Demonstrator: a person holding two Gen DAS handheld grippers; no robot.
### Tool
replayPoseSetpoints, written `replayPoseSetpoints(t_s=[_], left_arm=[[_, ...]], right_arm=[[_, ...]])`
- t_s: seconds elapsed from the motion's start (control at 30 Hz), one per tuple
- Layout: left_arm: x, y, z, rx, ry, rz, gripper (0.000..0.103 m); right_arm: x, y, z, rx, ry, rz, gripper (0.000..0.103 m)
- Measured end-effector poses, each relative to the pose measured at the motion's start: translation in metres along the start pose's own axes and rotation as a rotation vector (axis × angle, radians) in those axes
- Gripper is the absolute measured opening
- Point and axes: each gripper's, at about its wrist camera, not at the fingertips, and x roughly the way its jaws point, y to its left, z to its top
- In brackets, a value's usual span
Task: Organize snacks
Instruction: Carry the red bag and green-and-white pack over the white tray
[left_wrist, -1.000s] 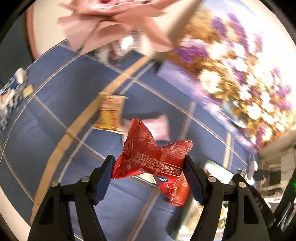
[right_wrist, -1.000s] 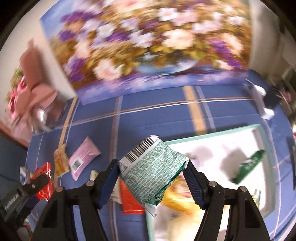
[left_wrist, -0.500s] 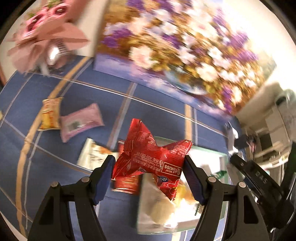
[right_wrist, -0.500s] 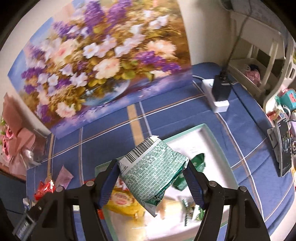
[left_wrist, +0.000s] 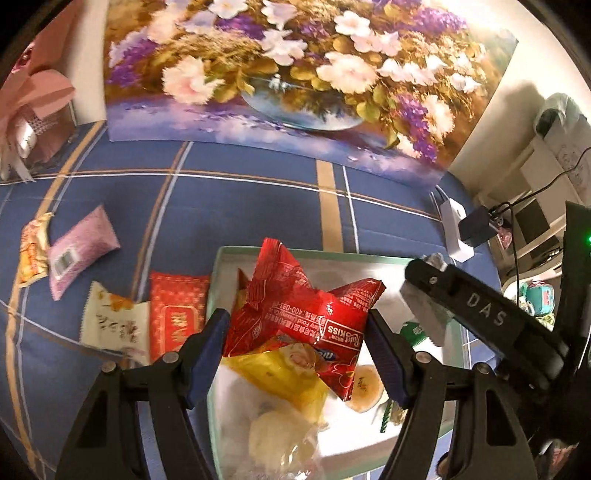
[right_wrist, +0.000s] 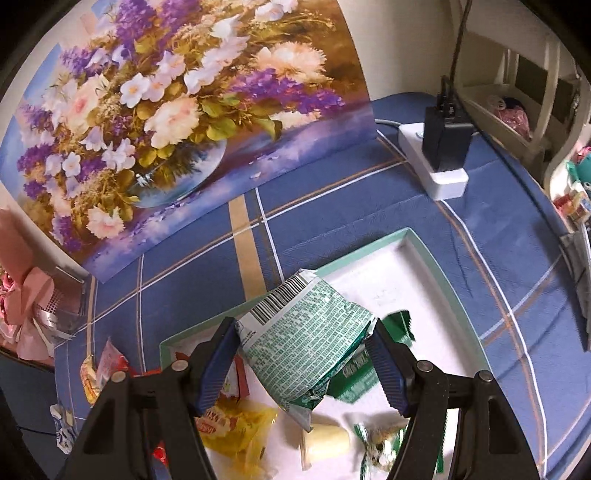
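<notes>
Your left gripper (left_wrist: 295, 334) pinches a red snack packet (left_wrist: 295, 314) between its pads, held above the near-left part of the white tray (left_wrist: 303, 254); your right gripper (right_wrist: 304, 363) pinches a green-and-white snack packet (right_wrist: 306, 339) over the same tray (right_wrist: 424, 251). Below the grippers the tray holds a yellow packet (right_wrist: 236, 424), a pale round snack (right_wrist: 328, 439) and green wrappers (right_wrist: 354, 380). Left of your left gripper, on the blue checked desk (left_wrist: 240, 210), lie a red packet (left_wrist: 177, 310), a white packet (left_wrist: 114, 321), a pink packet (left_wrist: 77, 251) and an orange packet (left_wrist: 33, 251).
</notes>
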Motion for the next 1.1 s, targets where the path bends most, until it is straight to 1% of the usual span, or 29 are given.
replayPoseSetpoints(t_s=[0.13,0.37,0.43,0.53,0.77,0.9,1.0,1.1], left_arm=[[0.011,-0.005,0.004,0.002,-0.005,-0.001,0.075],[0.035,-0.014,0.005,0.015,0.019,0.015,0.075],[0.038,-0.018,0.004,0.028,0.023,0.022,0.075],[0.039,-0.024,0.002,0.053,0.022,0.034,0.075],[0.041,-0.031,0.0,0.088,0.025,0.053,0.075],[0.046,-0.032,-0.002,0.091,0.04,0.048,0.075],[0.049,-0.034,-0.004,0.102,0.053,0.066,0.075],[0.05,-0.034,-0.005,0.101,0.059,0.067,0.075]], right_arm=[[0.01,-0.002,0.001,-0.012,-0.009,0.002,0.073],[0.022,-0.016,0.003,0.003,0.022,-0.024,0.073],[0.026,-0.021,0.003,0.018,0.052,-0.046,0.073],[0.026,-0.024,0.003,-0.001,0.076,-0.102,0.073],[0.022,-0.031,0.002,-0.003,0.123,-0.15,0.073],[0.018,-0.037,0.003,0.02,0.151,-0.143,0.073],[0.014,-0.039,0.002,0.03,0.167,-0.139,0.073],[0.009,-0.042,0.003,0.037,0.182,-0.129,0.073]])
